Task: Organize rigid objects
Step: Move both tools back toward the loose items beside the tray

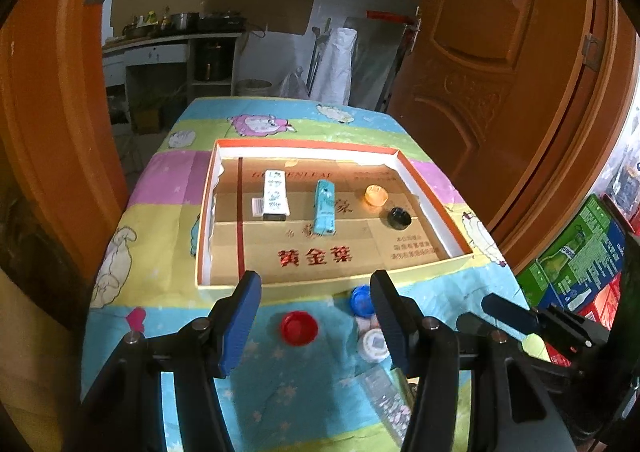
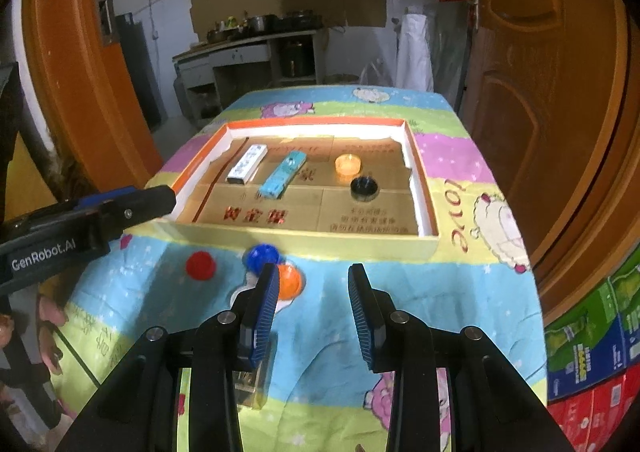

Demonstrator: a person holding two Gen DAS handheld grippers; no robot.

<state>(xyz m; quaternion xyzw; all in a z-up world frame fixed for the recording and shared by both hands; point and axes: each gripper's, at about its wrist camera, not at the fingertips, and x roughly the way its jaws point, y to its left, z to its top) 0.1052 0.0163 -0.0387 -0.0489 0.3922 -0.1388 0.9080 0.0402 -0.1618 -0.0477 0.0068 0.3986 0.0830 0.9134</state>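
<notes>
A shallow cardboard box [image 1: 436, 264] [image 2: 304, 238] lies on the table. Inside it are a white carton [image 1: 275, 193] [image 2: 247, 164], a teal carton [image 1: 325, 207] [image 2: 282, 175], an orange cap [image 1: 376, 195] [image 2: 347, 164] and a black cap [image 1: 399, 218] [image 2: 364, 186]. In front of the box lie a red cap [image 1: 299, 328] [image 2: 201, 266], a blue cap [image 1: 361, 300] [image 2: 261, 255], an orange cap [image 2: 289, 282] and a white cap [image 1: 374, 344]. My left gripper [image 1: 316, 286] is open above the red cap. My right gripper [image 2: 313, 274] is open and empty beside the orange cap.
The table wears a bright cartoon cloth [image 2: 460, 156]. A clear plastic case [image 1: 386, 400] [image 2: 252, 384] lies near the front edge. Orange doors [image 1: 500, 52] stand on both sides. Stacked printed cartons [image 1: 580, 260] sit on the floor at right.
</notes>
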